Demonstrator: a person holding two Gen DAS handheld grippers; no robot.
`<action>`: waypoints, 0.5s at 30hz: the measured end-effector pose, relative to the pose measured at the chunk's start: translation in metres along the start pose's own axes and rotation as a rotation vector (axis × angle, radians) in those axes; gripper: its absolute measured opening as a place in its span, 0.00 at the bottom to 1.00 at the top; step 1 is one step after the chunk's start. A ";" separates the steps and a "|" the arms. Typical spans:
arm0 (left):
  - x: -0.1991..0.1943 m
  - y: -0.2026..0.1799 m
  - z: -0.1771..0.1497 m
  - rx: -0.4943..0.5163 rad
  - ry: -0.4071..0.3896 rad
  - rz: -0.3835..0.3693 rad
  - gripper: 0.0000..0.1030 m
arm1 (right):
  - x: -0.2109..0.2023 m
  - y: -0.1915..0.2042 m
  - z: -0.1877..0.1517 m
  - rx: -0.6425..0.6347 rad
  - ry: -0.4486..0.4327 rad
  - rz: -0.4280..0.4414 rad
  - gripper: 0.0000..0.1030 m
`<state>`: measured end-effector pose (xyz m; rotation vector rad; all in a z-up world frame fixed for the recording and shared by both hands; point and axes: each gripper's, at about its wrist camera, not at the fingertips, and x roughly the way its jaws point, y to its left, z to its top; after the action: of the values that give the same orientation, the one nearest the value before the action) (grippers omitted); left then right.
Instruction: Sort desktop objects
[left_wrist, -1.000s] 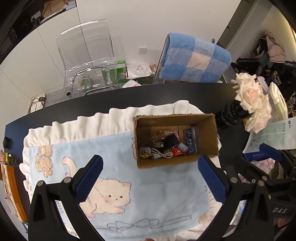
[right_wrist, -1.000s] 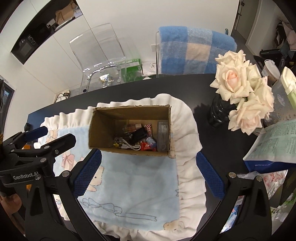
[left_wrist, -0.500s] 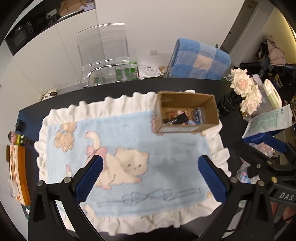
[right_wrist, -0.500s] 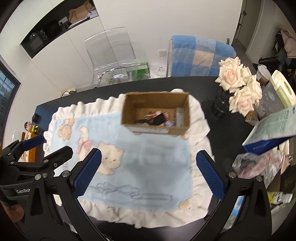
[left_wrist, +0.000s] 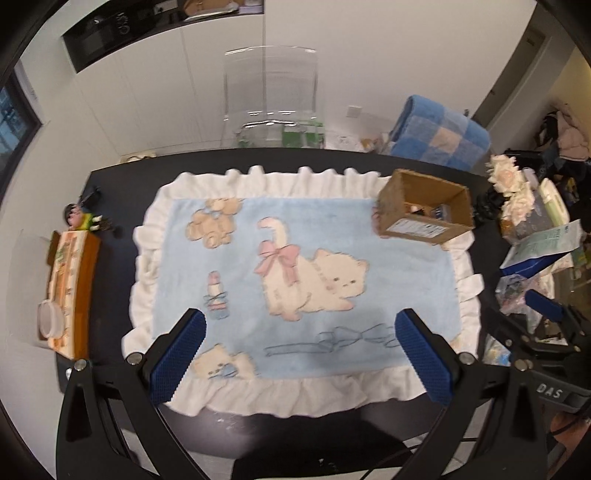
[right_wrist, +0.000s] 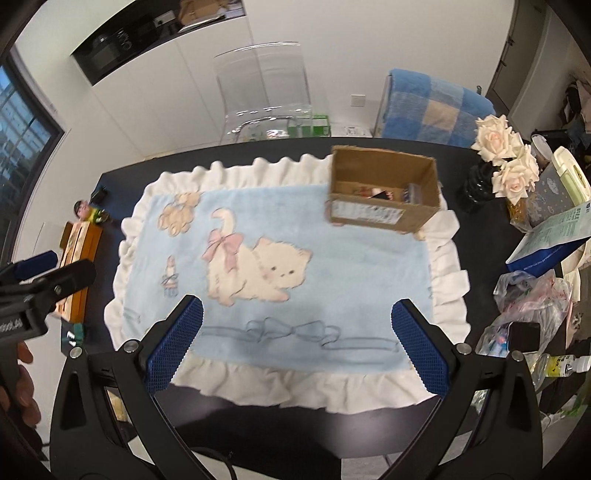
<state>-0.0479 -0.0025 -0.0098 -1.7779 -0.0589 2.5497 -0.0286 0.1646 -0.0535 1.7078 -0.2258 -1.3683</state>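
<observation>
1. Reading left to right from my remote station: left gripper (left_wrist: 301, 356) has its jaws spread wide and holds nothing; right gripper (right_wrist: 295, 345) likewise spread, empty.
2. Both hover above the near edge of the blue cat blanket (left_wrist: 306, 258), well apart from the cardboard box (left_wrist: 424, 210), which sits at the blanket's far right corner, beyond and right of both jaw gaps.
3. Sorted small items show inside the box (right_wrist: 384, 192); too blurred for me to name them individually.
4. Change versus 1.0 s ago: box then lay close, centred between the fingertips; both grippers have since pulled back and up, so the whole blanket is in view.
5. Surface: black table (left_wrist: 118, 192). Orange tissue box (left_wrist: 70, 288) at left edge, small figurine (left_wrist: 79, 218) behind it.
6. Right side: cream roses (right_wrist: 506, 158) in a dark vase, papers, plastic bags.
7. Room: clear chair (right_wrist: 266, 96), blue checked throw (right_wrist: 436, 107), white wall.
</observation>
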 end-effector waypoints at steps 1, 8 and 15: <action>-0.002 0.006 -0.004 0.001 0.001 0.020 0.99 | -0.002 0.008 -0.004 -0.009 0.002 0.002 1.00; -0.014 0.034 -0.026 0.001 -0.003 0.057 0.99 | -0.012 0.051 -0.020 -0.064 0.009 0.003 1.00; -0.016 0.042 -0.036 0.018 0.000 0.055 0.99 | -0.017 0.069 -0.025 -0.076 0.009 -0.011 1.00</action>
<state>-0.0090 -0.0451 -0.0093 -1.7975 0.0125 2.5793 0.0122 0.1490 0.0073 1.6537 -0.1576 -1.3597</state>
